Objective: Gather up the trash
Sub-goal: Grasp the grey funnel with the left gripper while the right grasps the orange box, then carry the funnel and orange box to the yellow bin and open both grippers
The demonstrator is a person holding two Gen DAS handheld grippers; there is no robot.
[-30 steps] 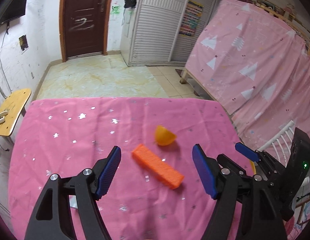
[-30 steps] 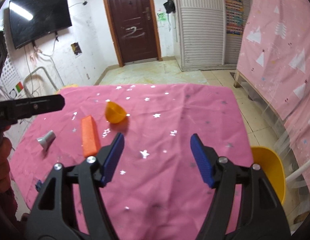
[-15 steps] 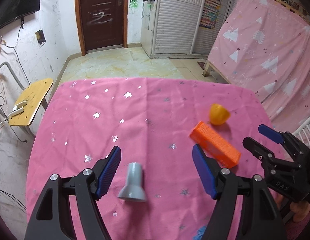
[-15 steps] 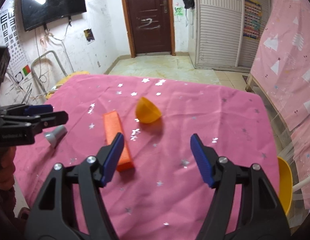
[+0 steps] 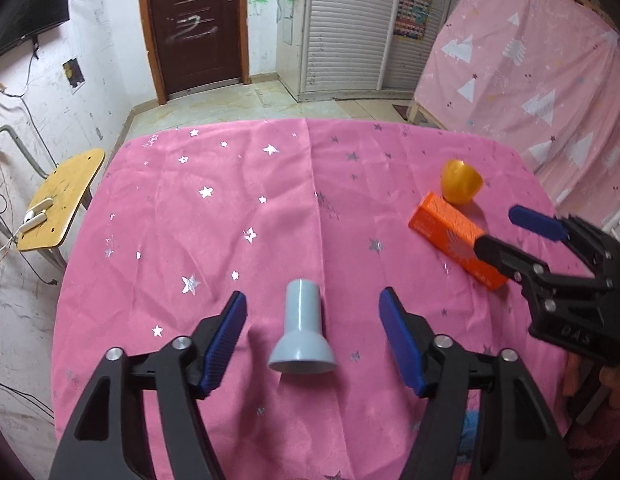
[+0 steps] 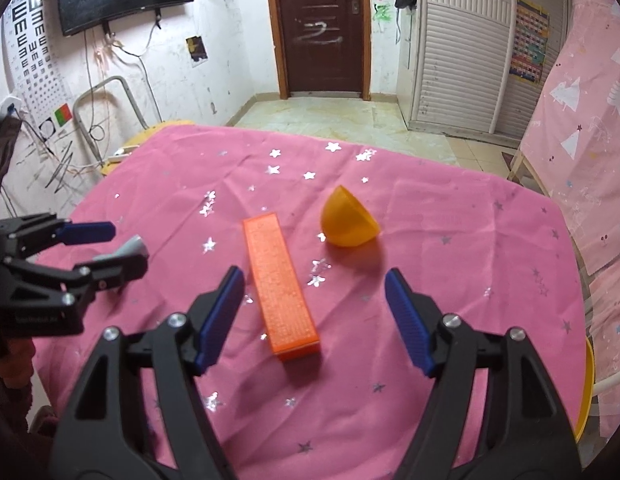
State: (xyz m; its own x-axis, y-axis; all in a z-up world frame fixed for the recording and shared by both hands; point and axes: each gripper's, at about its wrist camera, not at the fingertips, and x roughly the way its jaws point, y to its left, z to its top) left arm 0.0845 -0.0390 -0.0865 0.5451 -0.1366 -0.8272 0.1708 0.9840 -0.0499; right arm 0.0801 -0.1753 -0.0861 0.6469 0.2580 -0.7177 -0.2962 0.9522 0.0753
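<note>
Grey funnel [image 5: 302, 330] lying between spread left fingers [image 5: 226, 338], long axis pointing forward; orange box [image 6: 280, 284] likewise between spread right fingers [image 6: 220, 322].

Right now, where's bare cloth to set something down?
Free: the far half of the pink tablecloth toward the door, and its left side beyond the grey funnel. Crowded: the right side, around the orange box and orange half-shell.
</note>
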